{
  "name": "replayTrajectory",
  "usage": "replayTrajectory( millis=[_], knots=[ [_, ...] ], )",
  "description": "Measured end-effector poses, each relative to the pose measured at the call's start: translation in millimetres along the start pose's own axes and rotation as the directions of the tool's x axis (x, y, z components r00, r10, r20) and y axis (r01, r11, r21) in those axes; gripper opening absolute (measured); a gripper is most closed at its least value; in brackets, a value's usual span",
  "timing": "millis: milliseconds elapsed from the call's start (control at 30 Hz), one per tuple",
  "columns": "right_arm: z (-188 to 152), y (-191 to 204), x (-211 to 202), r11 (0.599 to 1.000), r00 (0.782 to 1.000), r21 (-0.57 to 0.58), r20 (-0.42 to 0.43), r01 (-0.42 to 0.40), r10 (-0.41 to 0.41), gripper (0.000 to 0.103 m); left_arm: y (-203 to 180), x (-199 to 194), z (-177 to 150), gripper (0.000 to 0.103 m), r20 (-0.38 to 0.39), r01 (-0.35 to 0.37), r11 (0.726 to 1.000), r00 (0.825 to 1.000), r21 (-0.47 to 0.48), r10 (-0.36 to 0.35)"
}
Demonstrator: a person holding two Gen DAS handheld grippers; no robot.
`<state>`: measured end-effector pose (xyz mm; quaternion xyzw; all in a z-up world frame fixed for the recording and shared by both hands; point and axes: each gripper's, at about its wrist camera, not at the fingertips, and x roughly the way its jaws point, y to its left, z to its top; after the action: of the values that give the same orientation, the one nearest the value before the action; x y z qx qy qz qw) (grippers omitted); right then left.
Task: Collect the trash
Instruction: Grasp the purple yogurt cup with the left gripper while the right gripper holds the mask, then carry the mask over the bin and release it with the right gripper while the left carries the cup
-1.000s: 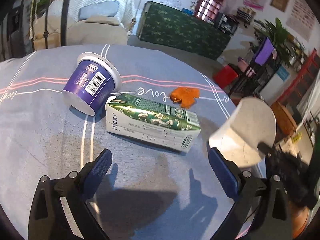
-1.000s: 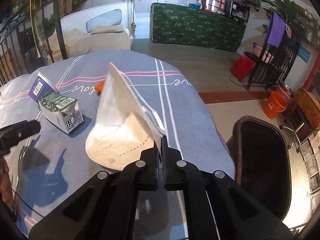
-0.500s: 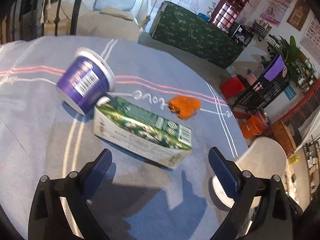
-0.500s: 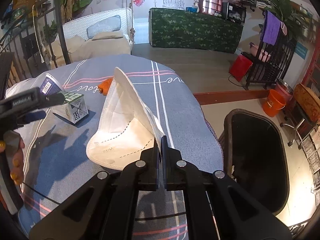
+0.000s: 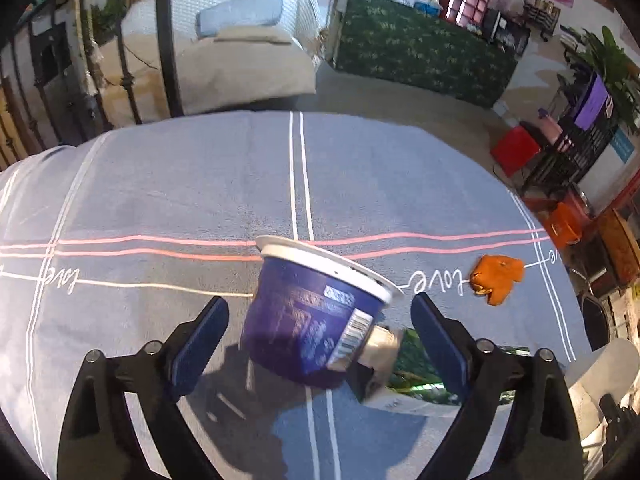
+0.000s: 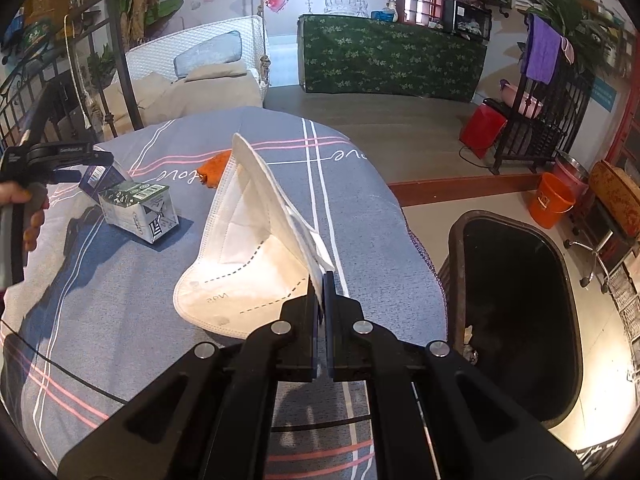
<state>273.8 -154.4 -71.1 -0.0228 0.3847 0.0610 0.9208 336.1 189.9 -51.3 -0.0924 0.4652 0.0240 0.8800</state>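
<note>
Through my left wrist camera, my left gripper [image 5: 318, 322] is spread wide and its jaws are closing, with the purple cup [image 5: 308, 316] lying on its side between them. The blue pads [image 5: 200, 340] have not yet met the cup; a gap shows on each side. The cup's white rim points away from me and its barcode faces right. Just behind it, low on the right, the green carton [image 5: 416, 380] lies flat, partly hidden by my right-hand finger. Further right, an orange scrap [image 5: 498, 278] sits on the grey tablecloth [image 5: 180, 184], beside the stitched word "love". At the lower right edge I catch a bit of the white mask [image 5: 600, 376].

Through my right wrist camera, my right gripper [image 6: 321, 280] is pressed together, pinching the edge of the white face mask [image 6: 248, 248]. The mask stands up from the jaws, folded, above the tablecloth [image 6: 120, 300]. To the right, below the table edge, the black bin [image 6: 516, 312] stands open on the floor, well apart from the mask. On the left I see my hand [image 6: 28, 216] holding the other gripper [image 6: 80, 164] over the purple cup [image 6: 102, 176], with the carton [image 6: 138, 210] just beside it and the orange scrap [image 6: 216, 168] behind the mask. An orange bucket [image 6: 554, 200] stands on the floor further off.
</note>
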Motion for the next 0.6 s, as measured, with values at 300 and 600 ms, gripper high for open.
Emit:
replayTrajectory(
  millis=[300,600],
  knots=[
    [-3.5,0.8,1.1,1.0,1.0,0.005,-0.009,-0.004,0.004,0.003,19.1,26.6,-2.9,0.07,-0.023,0.004,1.0,1.0,0.011,-0.004],
    [-8.4,-4.7,1.5,0.999,0.999,0.036,0.001,-0.032,0.032,0.003,22.0,-29.2,-33.6,0.07,0.172,-0.006,0.998,0.985,-0.056,0.015]
  ],
)
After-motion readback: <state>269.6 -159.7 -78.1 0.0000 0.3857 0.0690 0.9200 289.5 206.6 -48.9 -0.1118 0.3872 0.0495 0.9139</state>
